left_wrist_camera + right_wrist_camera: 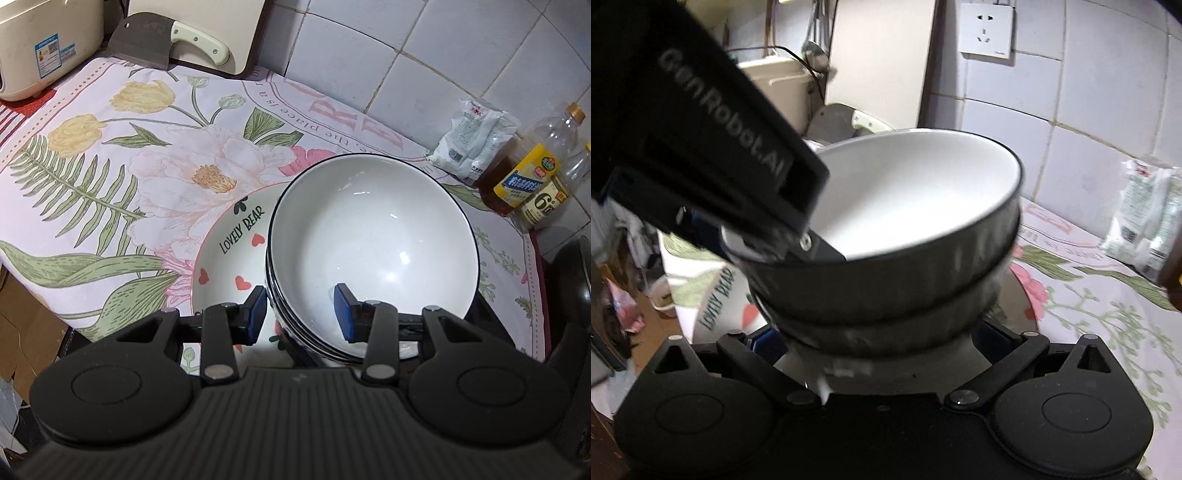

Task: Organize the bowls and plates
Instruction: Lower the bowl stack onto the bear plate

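Observation:
A stack of white bowls with dark rims stands on a white "LOVELY BEAR" plate with red hearts. My left gripper is open, its blue pads straddling the near rim of the stack, one pad outside, one inside the top bowl. In the right wrist view the bowl stack fills the middle, grey and ribbed outside. My right gripper is spread wide around the lowest bowl's base; its fingertips are mostly hidden. The left gripper's body reaches over the top bowl's rim. The plate shows beneath.
A floral cloth covers the counter. A cleaver and cutting board lean at the back. A white packet and bottles stand by the tiled wall. A dark pan is at the right edge.

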Tool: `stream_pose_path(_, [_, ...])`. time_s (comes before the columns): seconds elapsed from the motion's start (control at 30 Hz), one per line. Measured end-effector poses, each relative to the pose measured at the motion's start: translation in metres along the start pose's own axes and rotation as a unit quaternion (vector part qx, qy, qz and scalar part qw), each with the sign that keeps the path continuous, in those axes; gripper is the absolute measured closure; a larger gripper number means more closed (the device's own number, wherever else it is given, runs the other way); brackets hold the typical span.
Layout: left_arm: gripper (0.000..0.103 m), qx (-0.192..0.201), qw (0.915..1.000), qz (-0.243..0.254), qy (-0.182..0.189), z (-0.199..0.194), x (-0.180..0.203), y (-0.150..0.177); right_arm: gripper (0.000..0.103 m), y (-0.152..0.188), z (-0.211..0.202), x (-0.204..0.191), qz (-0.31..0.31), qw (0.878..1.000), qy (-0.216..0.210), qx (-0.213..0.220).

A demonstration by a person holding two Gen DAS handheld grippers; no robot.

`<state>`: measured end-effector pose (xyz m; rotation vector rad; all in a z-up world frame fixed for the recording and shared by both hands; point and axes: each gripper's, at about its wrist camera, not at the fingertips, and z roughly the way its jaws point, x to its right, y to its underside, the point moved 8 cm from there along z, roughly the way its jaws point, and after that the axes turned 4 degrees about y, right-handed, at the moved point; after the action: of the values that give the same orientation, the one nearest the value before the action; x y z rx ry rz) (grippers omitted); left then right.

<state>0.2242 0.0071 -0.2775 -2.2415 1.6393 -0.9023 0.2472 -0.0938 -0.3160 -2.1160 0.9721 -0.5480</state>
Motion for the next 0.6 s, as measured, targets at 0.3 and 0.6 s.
stream_pose_path(0.3, [0.062,-0.012,0.9984,0.054,-0.007,-0.01,0.004,-0.003,0.0,0.011,-0.048,0.002,0.044,0.998,0.036,0.007])
stream_pose_path(0.6, [0.06,-0.008,0.9881,0.153,0.01,-0.079,0.018,-0.003,0.0,0.007,-0.12,0.016,0.164,0.979,0.124,0.01])
